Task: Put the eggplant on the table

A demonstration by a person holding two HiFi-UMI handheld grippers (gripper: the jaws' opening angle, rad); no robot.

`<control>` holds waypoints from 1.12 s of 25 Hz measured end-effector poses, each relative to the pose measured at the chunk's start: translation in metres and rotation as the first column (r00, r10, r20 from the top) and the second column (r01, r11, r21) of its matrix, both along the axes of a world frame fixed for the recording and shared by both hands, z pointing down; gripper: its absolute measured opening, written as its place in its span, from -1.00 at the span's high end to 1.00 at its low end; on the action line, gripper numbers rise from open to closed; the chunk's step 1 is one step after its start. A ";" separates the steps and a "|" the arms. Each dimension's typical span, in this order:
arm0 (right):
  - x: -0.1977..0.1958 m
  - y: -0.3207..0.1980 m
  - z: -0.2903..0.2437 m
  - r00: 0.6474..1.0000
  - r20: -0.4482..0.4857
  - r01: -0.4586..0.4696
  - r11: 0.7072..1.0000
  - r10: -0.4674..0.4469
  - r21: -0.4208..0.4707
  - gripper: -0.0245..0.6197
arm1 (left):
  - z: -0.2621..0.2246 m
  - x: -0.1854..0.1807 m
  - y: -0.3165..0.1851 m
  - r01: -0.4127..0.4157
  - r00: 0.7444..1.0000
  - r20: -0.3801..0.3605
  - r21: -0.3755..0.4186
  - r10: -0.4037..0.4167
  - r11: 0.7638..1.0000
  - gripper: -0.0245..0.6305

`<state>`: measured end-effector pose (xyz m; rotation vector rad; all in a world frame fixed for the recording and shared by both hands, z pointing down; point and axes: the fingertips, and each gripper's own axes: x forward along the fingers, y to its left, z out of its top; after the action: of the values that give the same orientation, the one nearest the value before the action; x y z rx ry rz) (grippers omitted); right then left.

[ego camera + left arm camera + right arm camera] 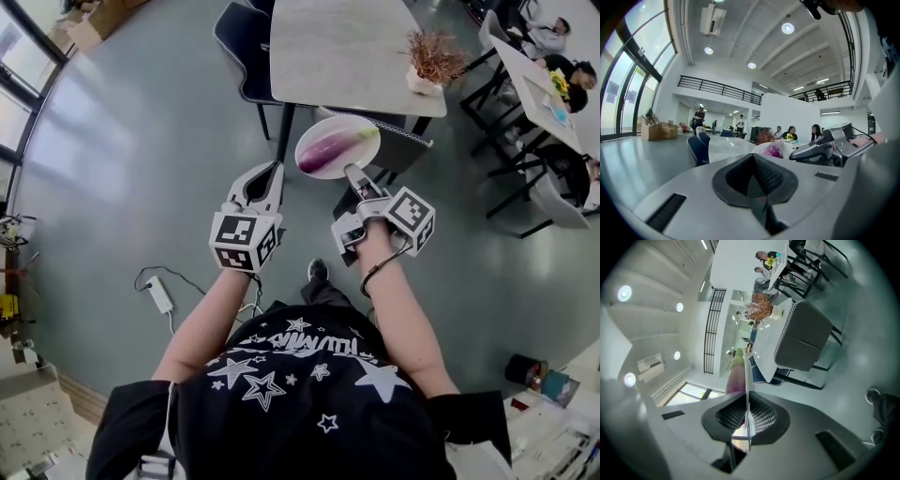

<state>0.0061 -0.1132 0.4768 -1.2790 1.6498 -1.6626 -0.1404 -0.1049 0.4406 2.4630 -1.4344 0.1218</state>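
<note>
The eggplant (328, 150) lies on a white plate (362, 123), held in the air just before the table (337, 47). The right gripper (353, 173) is clamped on the plate's near rim. The left gripper (277, 169), closed on nothing, is beside it. The long axis of the eggplant runs crosswise to the right gripper. The tabletop ahead is bare, with only a plant (431, 61) at the right corner.

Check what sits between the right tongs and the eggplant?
Only the white plate: the right tongs clamp its rim and the eggplant lies on it. Clearest in the head view.
</note>
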 end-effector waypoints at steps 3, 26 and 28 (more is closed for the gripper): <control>0.013 -0.023 0.002 1.000 0.003 0.011 1.000 -0.011 -0.003 0.85 | 0.000 0.015 -0.022 0.003 1.000 0.003 0.000 -0.003 1.000 0.90; 0.049 -0.123 0.018 0.993 0.058 0.105 0.994 -0.103 -0.021 0.85 | 0.003 0.051 -0.113 0.102 0.994 0.045 0.006 -0.102 0.995 0.90; 0.047 -0.130 0.019 0.993 0.057 0.102 0.995 -0.101 -0.020 0.85 | 0.005 0.051 -0.123 0.095 0.994 0.046 0.007 -0.095 0.995 0.90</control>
<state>0.0535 -0.2434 0.4959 -1.1658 1.6925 -1.7652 -0.0892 -0.2281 0.4454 2.4053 -1.5702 0.1556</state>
